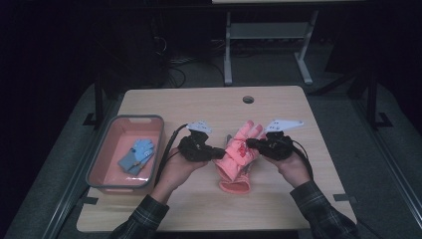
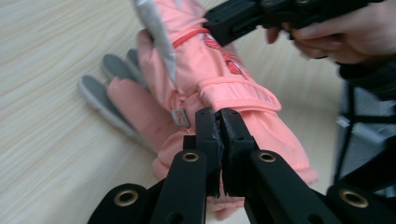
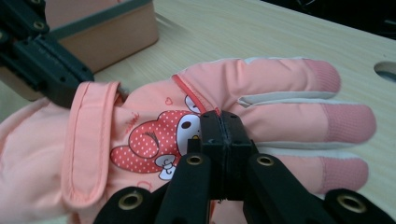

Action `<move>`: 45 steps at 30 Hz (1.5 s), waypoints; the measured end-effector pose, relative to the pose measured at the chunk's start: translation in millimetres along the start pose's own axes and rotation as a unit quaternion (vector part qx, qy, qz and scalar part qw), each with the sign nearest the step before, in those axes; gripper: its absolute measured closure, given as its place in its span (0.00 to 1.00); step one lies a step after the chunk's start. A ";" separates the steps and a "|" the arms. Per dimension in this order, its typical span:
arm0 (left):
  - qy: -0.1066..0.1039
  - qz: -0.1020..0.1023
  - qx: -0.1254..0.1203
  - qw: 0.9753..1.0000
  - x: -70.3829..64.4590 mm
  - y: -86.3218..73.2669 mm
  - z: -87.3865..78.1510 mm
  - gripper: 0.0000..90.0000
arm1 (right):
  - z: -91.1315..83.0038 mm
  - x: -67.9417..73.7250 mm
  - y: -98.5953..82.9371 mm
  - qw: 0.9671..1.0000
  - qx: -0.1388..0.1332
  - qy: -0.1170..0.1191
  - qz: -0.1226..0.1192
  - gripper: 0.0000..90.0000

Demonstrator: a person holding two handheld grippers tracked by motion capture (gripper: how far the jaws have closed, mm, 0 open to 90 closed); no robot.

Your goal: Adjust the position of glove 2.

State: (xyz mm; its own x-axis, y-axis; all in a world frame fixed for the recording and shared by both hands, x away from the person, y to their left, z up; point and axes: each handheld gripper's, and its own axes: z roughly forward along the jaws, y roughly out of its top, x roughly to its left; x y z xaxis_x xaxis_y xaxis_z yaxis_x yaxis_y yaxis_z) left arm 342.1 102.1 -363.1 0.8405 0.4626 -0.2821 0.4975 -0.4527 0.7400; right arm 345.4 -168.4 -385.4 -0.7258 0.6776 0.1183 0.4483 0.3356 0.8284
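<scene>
Now | 2 tongs [image 1: 220, 153] [image 1: 250, 143] clamp 1 pink glove [image 1: 238, 162] | 1 bin [image 1: 99, 159], 1 blue glove [image 1: 137, 155]

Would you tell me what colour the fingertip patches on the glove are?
Pink textured patches on the salmon-pink glove; clearest in the right gripper view.

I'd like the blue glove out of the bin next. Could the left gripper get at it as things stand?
Probably not yet: the left gripper is shut on the pink glove. Once it lets go, the blue glove lies uncovered in the open bin close by.
</scene>
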 end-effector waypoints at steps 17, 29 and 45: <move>-0.032 -0.034 0.048 0.998 2.1 -23.3 35.3 0.96 | 42.2 -5.2 17.5 0.992 0.113 0.025 -0.055 1.00; -0.018 -0.031 0.053 0.998 -2.9 -24.6 40.8 0.96 | 19.8 -14.6 -1.2 0.997 0.012 0.071 -0.013 1.00; 0.026 -0.036 0.018 0.999 17.7 -8.2 26.6 0.51 | 46.8 -12.5 -35.8 0.995 0.069 0.070 -0.026 1.00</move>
State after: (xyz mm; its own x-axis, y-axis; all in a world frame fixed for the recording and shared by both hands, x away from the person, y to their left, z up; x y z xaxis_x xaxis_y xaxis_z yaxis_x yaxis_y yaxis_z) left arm 358.6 93.7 -390.3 0.7911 0.5325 -0.3010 0.5638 -0.4439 0.6964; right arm 362.8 -158.3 -442.2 -0.8112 0.5623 0.1608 0.4685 0.4603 0.7541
